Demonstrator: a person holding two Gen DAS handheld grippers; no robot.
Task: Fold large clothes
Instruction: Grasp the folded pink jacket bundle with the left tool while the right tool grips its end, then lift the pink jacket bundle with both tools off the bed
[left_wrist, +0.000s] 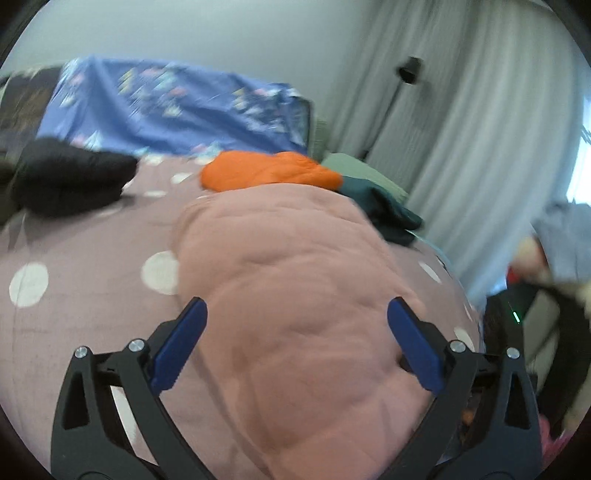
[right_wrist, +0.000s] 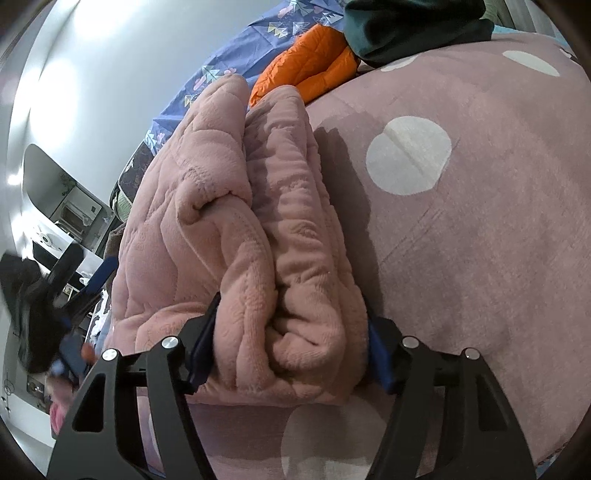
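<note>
My right claw (right_wrist: 291, 354) clenches the near end of the pink fleece garment (right_wrist: 236, 229), long axis running straight away along the bed (right_wrist: 480, 221), while my left claw (left_wrist: 297, 343) hovers released above it.

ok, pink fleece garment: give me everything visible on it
The pink fleece garment looks like thick, plush, quilted fabric, dusty pink throughout. It is folded into a bulky bundle of several stacked layers, lying on the mauve polka-dot bedspread. The right gripper has its jaws around the near end of the bundle, pads pressing both sides. The left gripper is open above it, not touching as far as the view shows. The far end lies by an orange jacket.
</note>
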